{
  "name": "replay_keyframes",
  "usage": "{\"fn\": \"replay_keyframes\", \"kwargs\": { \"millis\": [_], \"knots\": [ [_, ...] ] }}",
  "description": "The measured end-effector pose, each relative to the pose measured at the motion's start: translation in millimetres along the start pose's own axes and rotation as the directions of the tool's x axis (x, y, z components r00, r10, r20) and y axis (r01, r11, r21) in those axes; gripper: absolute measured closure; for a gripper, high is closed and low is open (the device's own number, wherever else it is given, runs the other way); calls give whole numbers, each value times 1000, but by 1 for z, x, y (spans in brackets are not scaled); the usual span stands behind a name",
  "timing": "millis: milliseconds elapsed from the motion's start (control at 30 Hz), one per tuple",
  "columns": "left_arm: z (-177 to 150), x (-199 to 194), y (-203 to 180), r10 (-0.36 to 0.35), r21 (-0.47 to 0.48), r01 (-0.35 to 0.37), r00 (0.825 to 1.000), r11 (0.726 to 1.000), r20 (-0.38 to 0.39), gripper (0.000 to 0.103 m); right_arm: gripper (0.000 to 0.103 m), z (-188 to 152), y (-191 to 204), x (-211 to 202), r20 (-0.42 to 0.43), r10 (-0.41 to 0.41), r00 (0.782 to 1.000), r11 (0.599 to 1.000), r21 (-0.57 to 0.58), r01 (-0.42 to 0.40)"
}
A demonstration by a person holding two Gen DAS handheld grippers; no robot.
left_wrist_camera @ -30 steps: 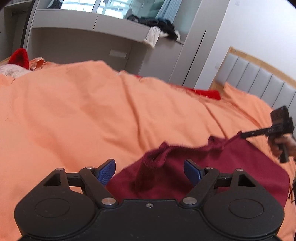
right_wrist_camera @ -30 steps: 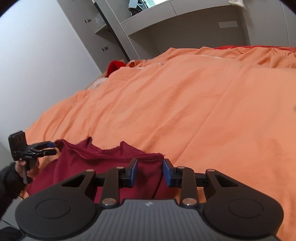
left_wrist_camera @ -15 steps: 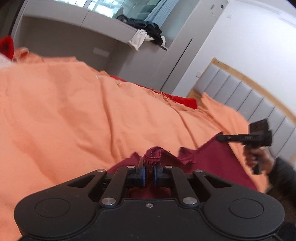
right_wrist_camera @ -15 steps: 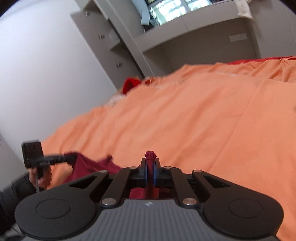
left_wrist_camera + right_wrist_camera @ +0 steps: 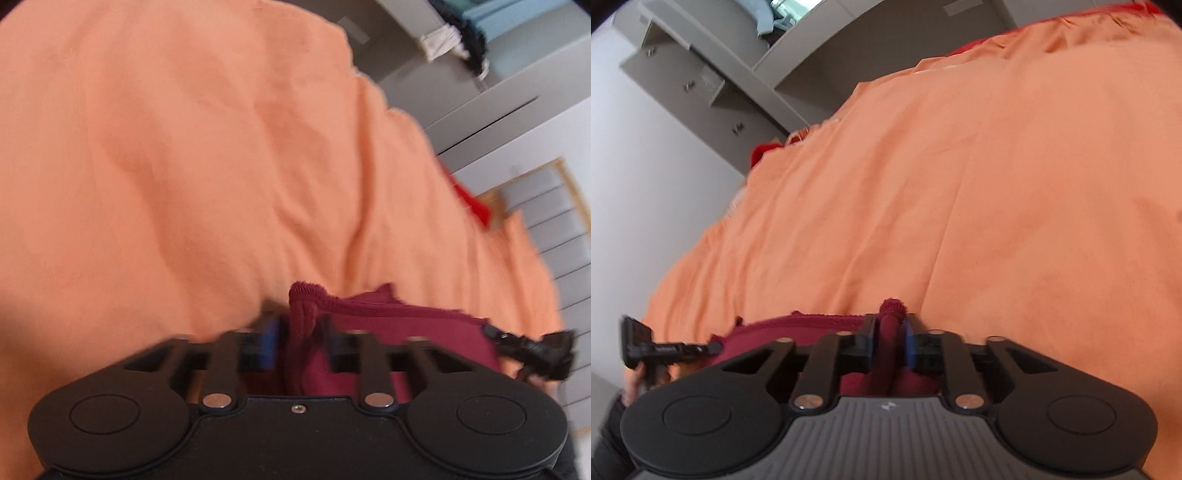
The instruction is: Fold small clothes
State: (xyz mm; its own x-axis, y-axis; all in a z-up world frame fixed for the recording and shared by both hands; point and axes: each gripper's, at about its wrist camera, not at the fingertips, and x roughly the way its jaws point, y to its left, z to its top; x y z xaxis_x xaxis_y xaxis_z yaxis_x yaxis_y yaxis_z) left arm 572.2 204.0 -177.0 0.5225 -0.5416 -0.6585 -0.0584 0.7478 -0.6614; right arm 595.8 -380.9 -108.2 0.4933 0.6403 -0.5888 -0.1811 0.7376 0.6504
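1. While the left tongs [image 5: 300, 332] pinch one bunched corner of the dark red garment [image 5: 413, 332], its edge spans taut above the orange bed [image 5: 184, 166].
2. Right tongs [image 5: 891, 338] clamp the opposite corner.
3. Judging by this, no fold is laid yet.

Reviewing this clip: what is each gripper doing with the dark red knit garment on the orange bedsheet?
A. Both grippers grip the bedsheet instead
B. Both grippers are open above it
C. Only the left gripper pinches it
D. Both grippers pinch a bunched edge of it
D: the left gripper and the right gripper each have blue-padded fingers closed on a bunched hem of the dark red knit garment, stretched between them over the orange bedsheet.
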Motion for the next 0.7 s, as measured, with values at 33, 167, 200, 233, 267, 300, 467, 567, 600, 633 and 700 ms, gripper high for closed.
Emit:
{"fn": "replay_keyframes", "kwargs": {
  "millis": [33, 167, 200, 233, 267, 300, 467, 567, 600, 633, 700],
  "knots": [
    [-3, -11, -1, -39, -2, 39, 999, 999, 16, 33, 60, -2, 1, -12, 38, 16, 999, 1000, -1, -16],
    [-26, -75, -21, 8, 99, -22, 990, 995, 139, 1, 59, -21, 26, -77, 155, 21, 988, 989, -147, 2],
    [-35, -91, -29, 21, 152, -45, 987, 987, 159, 1, 55, -28, 35, -92, 165, 14, 986, 981, -194, 19],
    [-45, -106, -36, 25, 196, -60, 984, 979, 175, 1, 52, -38, 44, -108, 169, 23, 985, 971, -239, 18],
    [-59, -120, -44, 30, 238, -75, 982, 968, 187, 1, 51, -49, 53, -124, 173, 25, 985, 960, -277, 25],
    [-73, -131, -47, 28, 274, -80, 982, 958, 189, 1, 50, -61, 62, -139, 182, 16, 983, 951, -307, 42],
    [-161, -151, -72, -36, 443, -60, 978, 894, 206, 7, 43, -125, 106, -173, 166, -48, 985, 907, -406, 112],
    [-193, -143, -71, -55, 434, -27, 983, 901, 176, 19, 43, -155, 114, -169, 144, -41, 989, 924, -371, 92],
    [-198, -140, -66, -59, 403, -13, 984, 915, 167, 21, 43, -159, 115, -164, 148, -39, 988, 935, -343, 89],
    [-200, -138, -60, -76, 363, 13, 984, 932, 158, 23, 43, -161, 109, -163, 147, -35, 989, 950, -303, 78],
    [-199, -135, -49, -130, 267, 88, 981, 960, 142, 23, 45, -162, 100, -159, 128, -25, 991, 980, -193, 50]
  ]
}}
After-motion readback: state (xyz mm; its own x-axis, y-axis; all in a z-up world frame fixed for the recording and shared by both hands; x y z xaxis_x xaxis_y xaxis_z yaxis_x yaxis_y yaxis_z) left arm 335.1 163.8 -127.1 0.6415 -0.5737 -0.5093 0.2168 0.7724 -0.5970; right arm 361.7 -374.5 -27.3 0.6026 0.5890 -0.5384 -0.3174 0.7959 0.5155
